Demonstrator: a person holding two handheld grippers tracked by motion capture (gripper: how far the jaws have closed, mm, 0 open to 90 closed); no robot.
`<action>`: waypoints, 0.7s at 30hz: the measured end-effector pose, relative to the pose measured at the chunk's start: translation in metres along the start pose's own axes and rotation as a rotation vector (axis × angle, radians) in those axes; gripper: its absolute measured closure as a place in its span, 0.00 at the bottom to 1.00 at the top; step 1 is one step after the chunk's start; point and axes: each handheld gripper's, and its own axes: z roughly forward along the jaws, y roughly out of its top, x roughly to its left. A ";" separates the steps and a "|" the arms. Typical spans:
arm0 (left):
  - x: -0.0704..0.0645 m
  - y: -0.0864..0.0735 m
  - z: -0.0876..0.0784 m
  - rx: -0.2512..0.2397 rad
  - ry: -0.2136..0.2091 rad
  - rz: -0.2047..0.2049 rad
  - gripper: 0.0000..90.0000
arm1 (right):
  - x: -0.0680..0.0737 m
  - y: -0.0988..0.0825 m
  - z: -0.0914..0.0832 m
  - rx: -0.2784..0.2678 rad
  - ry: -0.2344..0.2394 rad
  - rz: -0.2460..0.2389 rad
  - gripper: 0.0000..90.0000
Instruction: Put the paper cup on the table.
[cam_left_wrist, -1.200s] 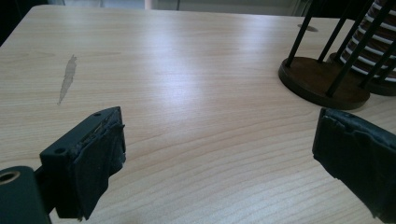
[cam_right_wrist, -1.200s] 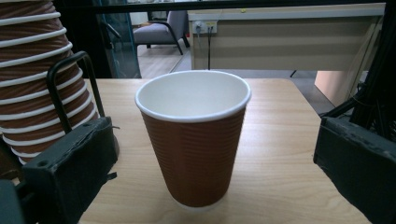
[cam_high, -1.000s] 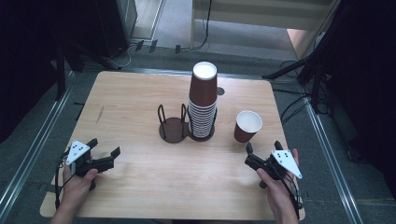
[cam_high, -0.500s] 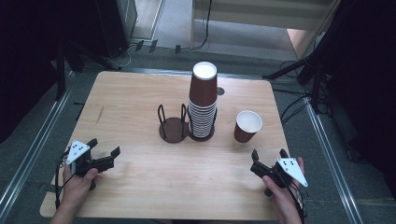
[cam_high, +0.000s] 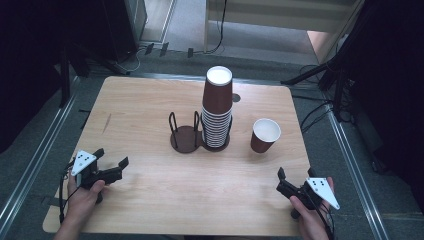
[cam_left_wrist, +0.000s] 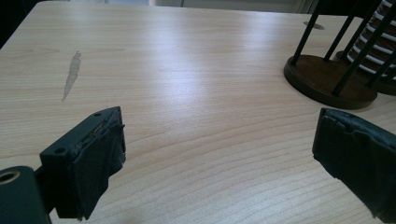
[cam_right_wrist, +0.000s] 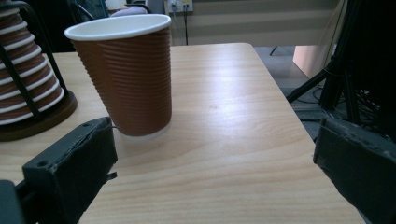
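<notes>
Right hand-held gripper (cam_high: 295, 181) (jaws spread, empty) sits near the upright cup (cam_high: 265, 135).

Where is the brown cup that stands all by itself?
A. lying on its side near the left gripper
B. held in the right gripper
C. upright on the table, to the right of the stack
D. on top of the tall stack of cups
C: the single brown cup stands upright on the table, right of the stack of cups, and no gripper touches it.
</notes>
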 end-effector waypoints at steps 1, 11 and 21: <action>0.000 0.000 0.000 0.005 0.000 -0.002 0.03 | -0.001 -0.001 -0.001 0.003 -0.003 0.000 0.00; -0.002 0.000 0.000 0.021 0.007 0.017 0.03 | -0.005 -0.007 -0.013 0.008 -0.008 0.001 0.00; -0.002 0.000 -0.001 0.022 0.022 0.023 0.03 | -0.012 -0.013 -0.026 0.012 -0.023 -0.008 0.00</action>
